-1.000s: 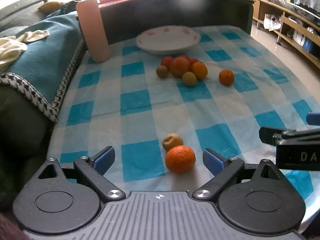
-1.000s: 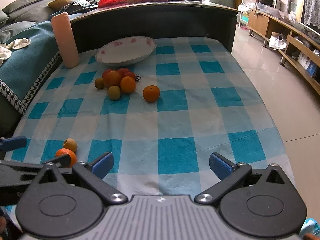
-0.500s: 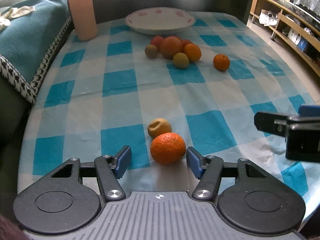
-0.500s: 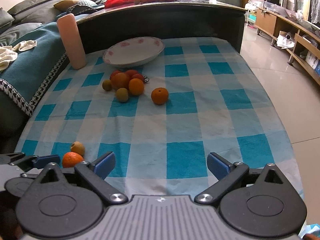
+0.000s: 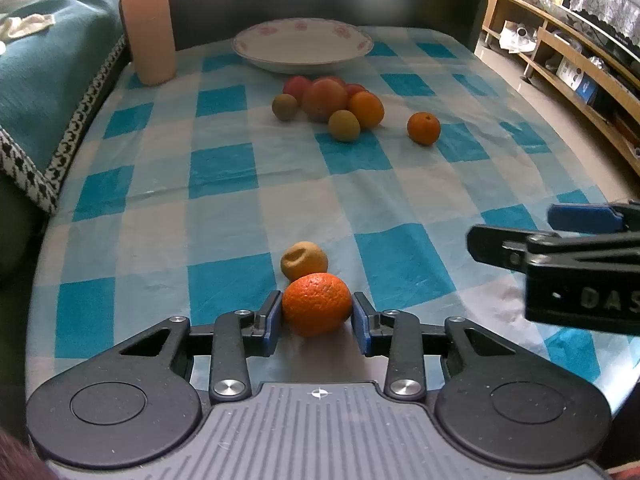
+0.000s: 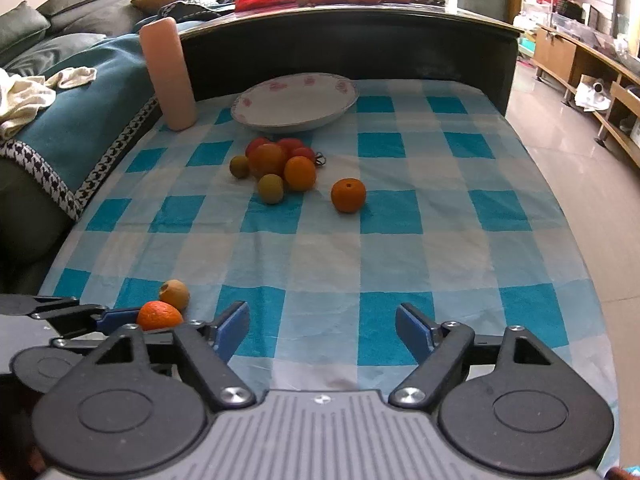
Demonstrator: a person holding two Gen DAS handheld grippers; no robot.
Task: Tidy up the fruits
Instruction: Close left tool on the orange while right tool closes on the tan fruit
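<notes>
Between your left gripper (image 5: 317, 316)'s blue pads sits the bright orange, pebbly-skinned mandarin (image 5: 317, 304), right at the near edge of the desk; the jaws are closed to its width, a pad against each flank, so you have it gripped. It looks to be resting on the blue-and-white checked tablecloth (image 5: 224, 220), not lifted yet. Its longer axis runs side to side, straight across the jaws, so the squeeze goes along the widest line.

Touching it on the far side is a small tan, dented fruit (image 5: 304, 260), outside the pads; lift straight up and it should stay put.

Your right gripper (image 6: 322, 330) hangs over bare cloth to the right, jaws wide and holding nothing. The left one is plainly the one for this fruit.

Farther up the desk lies a cluster of red, orange and olive-green fruits (image 5: 328, 104), with a lone orange tangerine (image 5: 424, 129) just to its right. Beyond them, dead ahead of the mandarin, is the white shallow plate with pink flowers (image 5: 302, 46), which I judge to be the goal. A tall pale-pink cylinder (image 5: 147, 20) stands at the far left, well clear of that line.
</notes>
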